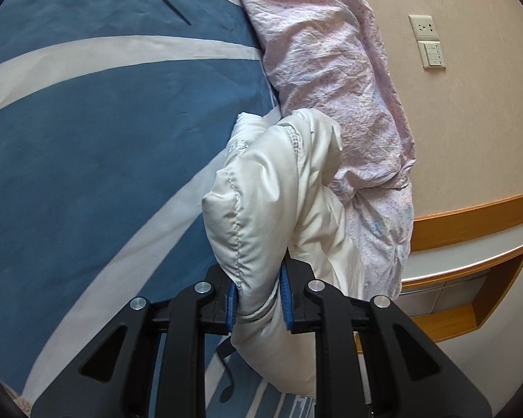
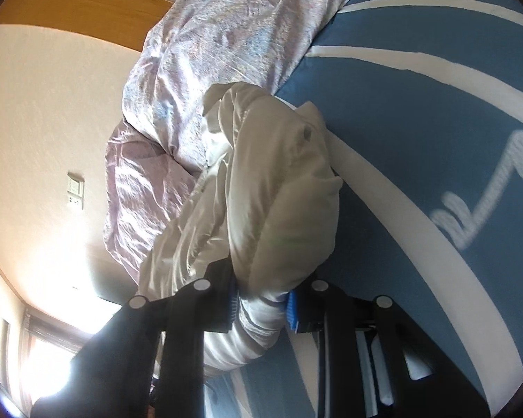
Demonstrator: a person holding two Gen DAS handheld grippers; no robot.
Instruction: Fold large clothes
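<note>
At the bottom centre of both views, we have the left gripper (image 1: 258, 301) and right gripper (image 2: 261, 304) each clamped on a bunched fold of the white padded jacket (image 1: 268, 195), lifted over the blue striped bed (image 1: 104, 132). We judge this a carrying step; next, spread it flat. Beyond lies a crumpled pink quilt (image 1: 334, 80).

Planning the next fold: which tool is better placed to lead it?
Neither clearly: left tool and right tool each clamp the white jacket above the blue bedspread.
</note>
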